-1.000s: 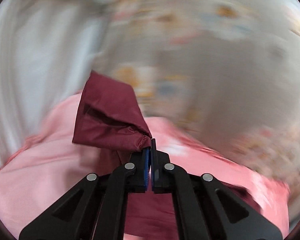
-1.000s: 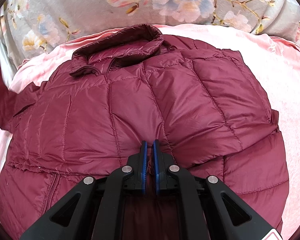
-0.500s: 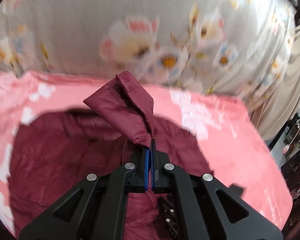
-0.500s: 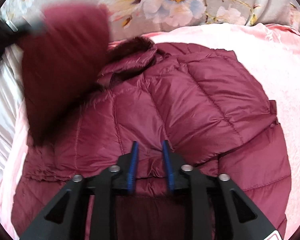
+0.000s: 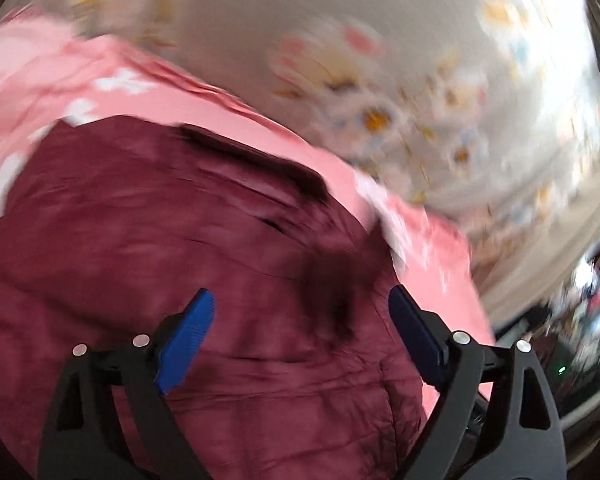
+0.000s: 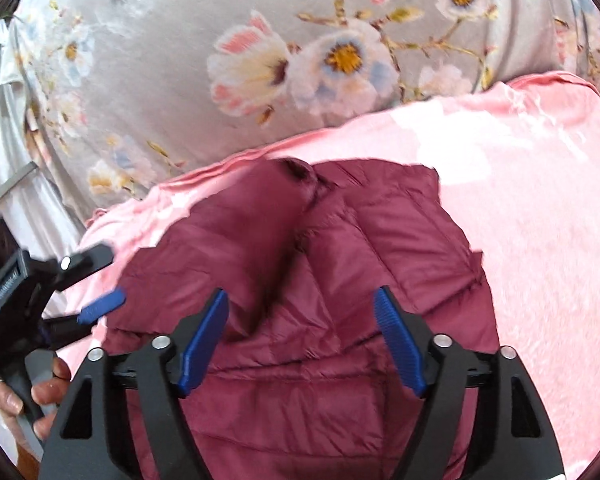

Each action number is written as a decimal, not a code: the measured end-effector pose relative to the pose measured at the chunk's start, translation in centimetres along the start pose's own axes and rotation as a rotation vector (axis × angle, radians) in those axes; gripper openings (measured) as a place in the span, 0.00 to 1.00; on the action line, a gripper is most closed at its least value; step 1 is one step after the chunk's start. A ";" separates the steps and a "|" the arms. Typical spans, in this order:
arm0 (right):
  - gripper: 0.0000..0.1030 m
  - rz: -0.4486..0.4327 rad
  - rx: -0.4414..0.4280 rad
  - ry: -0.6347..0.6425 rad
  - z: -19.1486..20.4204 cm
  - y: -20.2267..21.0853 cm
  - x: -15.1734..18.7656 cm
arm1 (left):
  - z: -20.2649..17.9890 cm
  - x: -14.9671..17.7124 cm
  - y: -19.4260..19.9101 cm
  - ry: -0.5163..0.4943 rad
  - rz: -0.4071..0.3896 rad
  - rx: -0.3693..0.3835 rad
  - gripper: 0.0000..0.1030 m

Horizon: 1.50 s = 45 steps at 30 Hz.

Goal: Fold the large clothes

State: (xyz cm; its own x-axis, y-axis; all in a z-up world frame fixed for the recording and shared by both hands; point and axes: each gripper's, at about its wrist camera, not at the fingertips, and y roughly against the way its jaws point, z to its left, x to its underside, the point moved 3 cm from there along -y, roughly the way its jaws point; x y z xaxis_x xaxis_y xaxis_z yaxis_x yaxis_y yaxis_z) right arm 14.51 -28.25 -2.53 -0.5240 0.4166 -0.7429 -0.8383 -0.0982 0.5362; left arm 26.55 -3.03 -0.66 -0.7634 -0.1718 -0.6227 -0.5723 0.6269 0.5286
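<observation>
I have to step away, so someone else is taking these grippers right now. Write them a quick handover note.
Left gripper: open, empty, above the maroon puffer jacket.
Right gripper: open, empty, over the jacket's middle.
Jacket lies on the pink blanket, with the floral bedding behind it.
Done: the left sleeve lies folded across the body, and the right side also looks tucked in.
Left: check the sleeves lie flat, then fold the body lengthwise into a compact stack. The left view is blurred, so confirm the layout first.

A pink blanket [image 6: 540,208] fills the frame's right and centre; a grey floral sheet [image 6: 260,40] spans the top.
</observation>
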 end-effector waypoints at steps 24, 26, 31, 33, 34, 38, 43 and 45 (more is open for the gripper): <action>0.05 0.171 0.083 -0.086 -2.6 -8.0 -1.1 | 22.7 -3.5 2.9 0.588 -0.082 -0.209 0.29; 0.04 0.102 0.021 -0.075 -1.3 -6.4 -2.4 | 22.3 -4.6 3.8 0.541 -0.110 -0.255 0.11; 0.03 -0.100 -0.026 -0.082 -1.0 -0.6 -4.8 | 21.3 -5.8 5.2 0.439 -0.154 -0.329 0.00; 0.03 -0.004 0.087 -0.061 -2.9 -2.7 -3.6 | 21.6 -5.4 4.7 0.427 -0.132 -0.361 0.00; 0.03 0.068 0.135 -0.063 -4.3 -4.2 -2.3 | 21.8 -5.2 4.4 0.428 -0.123 -0.366 0.00; 0.03 0.153 0.169 -0.055 -5.9 -6.1 0.7 | 22.4 -3.8 4.5 0.481 -0.108 -0.326 0.00; 0.03 0.140 0.166 -0.046 -5.6 -6.2 0.7 | 21.1 -2.8 5.0 0.537 -0.087 -0.195 0.00; 0.03 0.132 0.167 -0.039 -5.5 -6.0 0.8 | 21.4 -2.3 3.9 0.600 -0.051 -0.139 0.00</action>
State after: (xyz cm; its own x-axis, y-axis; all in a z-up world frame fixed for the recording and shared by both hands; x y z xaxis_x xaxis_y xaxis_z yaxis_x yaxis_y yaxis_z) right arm 18.30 -32.26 -8.53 -0.6188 0.4452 -0.6472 -0.7243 -0.0045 0.6895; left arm 32.53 16.06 -9.52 -0.7465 -0.6216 -0.2372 -0.6151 0.5090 0.6021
